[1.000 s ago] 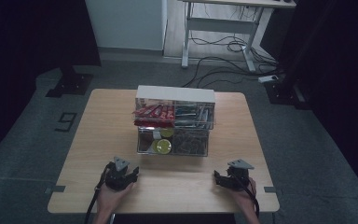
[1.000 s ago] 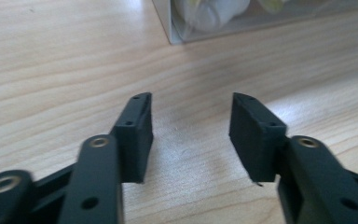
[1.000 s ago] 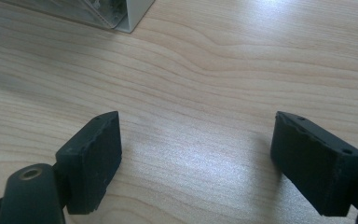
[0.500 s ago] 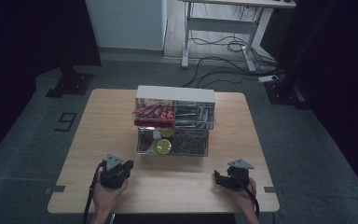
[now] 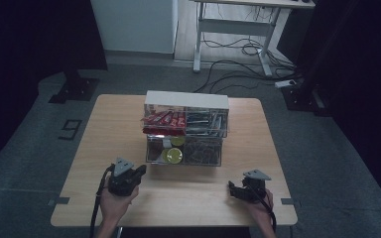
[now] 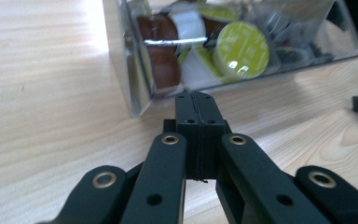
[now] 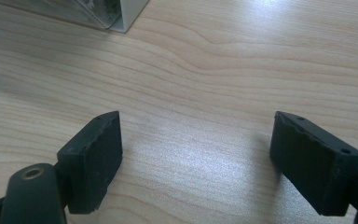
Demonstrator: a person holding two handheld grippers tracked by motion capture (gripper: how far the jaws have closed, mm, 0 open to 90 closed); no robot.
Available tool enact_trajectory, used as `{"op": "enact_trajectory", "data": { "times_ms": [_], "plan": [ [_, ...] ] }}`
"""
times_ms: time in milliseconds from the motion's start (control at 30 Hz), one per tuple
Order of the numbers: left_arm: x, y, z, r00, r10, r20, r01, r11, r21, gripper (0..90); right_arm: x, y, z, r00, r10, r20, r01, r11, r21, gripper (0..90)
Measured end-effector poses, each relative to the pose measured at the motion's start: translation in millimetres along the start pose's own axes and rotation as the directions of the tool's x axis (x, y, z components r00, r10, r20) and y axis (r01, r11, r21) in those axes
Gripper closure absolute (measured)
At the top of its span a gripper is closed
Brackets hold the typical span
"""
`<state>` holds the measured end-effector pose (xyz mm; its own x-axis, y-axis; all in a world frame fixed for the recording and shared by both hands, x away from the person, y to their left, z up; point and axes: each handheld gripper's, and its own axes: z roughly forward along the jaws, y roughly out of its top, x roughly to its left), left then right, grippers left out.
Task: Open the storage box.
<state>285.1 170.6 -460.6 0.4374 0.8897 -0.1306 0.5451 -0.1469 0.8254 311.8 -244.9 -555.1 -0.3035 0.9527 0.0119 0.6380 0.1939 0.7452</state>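
free: bare table point(image 5: 188, 191) front strip | blocked: clear organizer point(image 5: 184, 131) mid-table

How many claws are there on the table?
2. The left claw is near the clear organizer box, its jaws shut with nothing between them. The right claw sits near the table's front right corner, jaws open.

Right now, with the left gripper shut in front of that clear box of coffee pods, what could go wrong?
The left gripper, whose jaws have just been closing on nothing, points at the clear box's near corner; pushing forward could shove the box across the table rather than open anything. Shut, it cannot take a green-lidded pod. The right gripper stands open over bare wood, not steadying the box.
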Motion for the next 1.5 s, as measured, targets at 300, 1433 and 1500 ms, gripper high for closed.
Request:
{"op": "enact_trajectory", "data": {
  "times_ms": [300,1433,1500],
  "plan": [
    [-9.5,23.4,-6.9,0.9991,0.01,0.042,-0.009,0.9993,-0.035,90.0,-0.1,0.0,0.0,1.0,0.0,0.001,0.0,1.0,0.0,16.8],
    [-25.7,79.1,-9.1,0.9925,0.024,0.12,-0.013,0.9958,-0.091,90.0,-0.3,-0.2,-0.5,0.9999,0.01,0.01,-0.01,1.0,-0.004,19.3],
    [-26.2,82.3,-7.6,0.9916,0.023,0.127,-0.012,0.9959,-0.09,90.0,-0.3,-0.2,-0.4,0.9999,0.01,0.01,-0.01,1.0,-0.005,19.3]
  ]
}}
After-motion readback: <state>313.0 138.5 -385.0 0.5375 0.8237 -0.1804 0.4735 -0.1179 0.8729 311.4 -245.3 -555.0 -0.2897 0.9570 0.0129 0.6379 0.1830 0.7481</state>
